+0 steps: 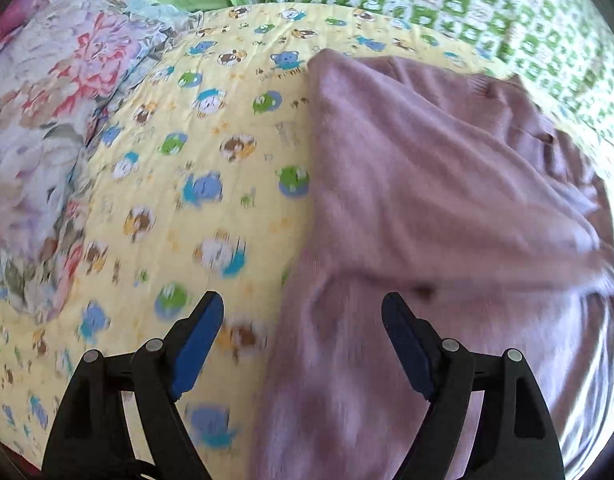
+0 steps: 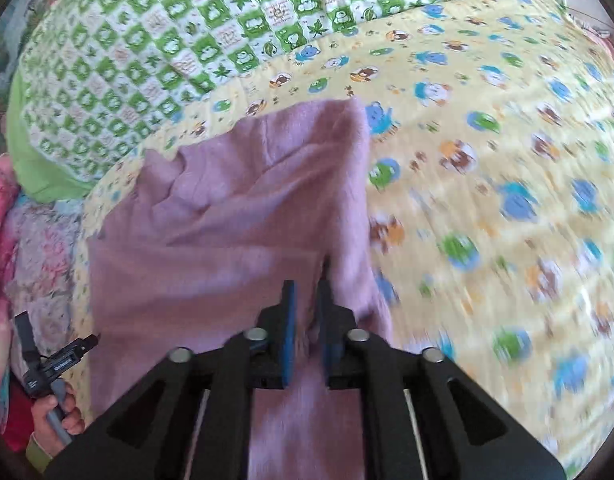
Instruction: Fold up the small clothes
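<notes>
A mauve knitted sweater [image 1: 427, 184] lies partly folded on a yellow cartoon-print bedsheet [image 1: 179, 152]. My left gripper [image 1: 303, 312] is open and empty, low over the sweater's left edge; one blue pad is over the sheet, the other over the knit. In the right wrist view the sweater [image 2: 235, 208] fills the middle. My right gripper [image 2: 309, 284] is shut on a fold of the sweater's right edge, which rises between the blue pads. The left gripper and the hand that holds it [image 2: 55, 364] show at the lower left of that view.
A green-and-white checked quilt [image 1: 487, 4] lies at the far side of the bed, also in the right wrist view [image 2: 155, 40]. A floral blanket [image 1: 39, 112] is bunched along the left. The yellow sheet [image 2: 507, 184] extends to the right of the sweater.
</notes>
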Demonstrator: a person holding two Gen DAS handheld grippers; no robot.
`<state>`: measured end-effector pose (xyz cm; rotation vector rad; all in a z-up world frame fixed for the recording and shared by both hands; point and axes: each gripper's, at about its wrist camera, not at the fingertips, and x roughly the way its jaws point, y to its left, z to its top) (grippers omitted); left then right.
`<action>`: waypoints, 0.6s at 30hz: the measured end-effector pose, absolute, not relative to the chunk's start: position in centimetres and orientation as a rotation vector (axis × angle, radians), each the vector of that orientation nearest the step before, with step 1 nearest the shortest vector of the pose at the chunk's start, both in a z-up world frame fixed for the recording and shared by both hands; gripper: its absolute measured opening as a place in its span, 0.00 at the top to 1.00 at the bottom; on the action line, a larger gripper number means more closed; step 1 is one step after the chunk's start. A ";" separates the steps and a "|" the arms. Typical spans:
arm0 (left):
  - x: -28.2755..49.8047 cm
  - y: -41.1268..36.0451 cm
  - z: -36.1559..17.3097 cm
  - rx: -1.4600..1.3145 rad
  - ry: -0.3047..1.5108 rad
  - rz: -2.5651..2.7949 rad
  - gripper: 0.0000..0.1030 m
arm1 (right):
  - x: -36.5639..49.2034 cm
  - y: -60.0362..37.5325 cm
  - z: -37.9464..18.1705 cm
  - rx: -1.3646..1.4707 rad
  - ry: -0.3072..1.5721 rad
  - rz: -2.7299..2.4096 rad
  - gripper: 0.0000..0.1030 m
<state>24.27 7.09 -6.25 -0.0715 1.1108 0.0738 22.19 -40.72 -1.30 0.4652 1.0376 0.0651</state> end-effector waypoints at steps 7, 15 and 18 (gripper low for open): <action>16.6 7.2 -6.4 -0.090 1.157 0.008 0.20 | 14.1 -40.4 -0.5 0.480 1.026 0.086 0.58; 9.3 8.4 -7.3 -0.142 1.207 -0.100 0.20 | 5.5 -40.2 -1.4 0.486 1.069 0.111 0.58; 6.5 8.9 -7.7 -0.168 1.218 -0.157 0.20 | 2.5 -40.1 -1.7 0.499 1.078 0.127 0.58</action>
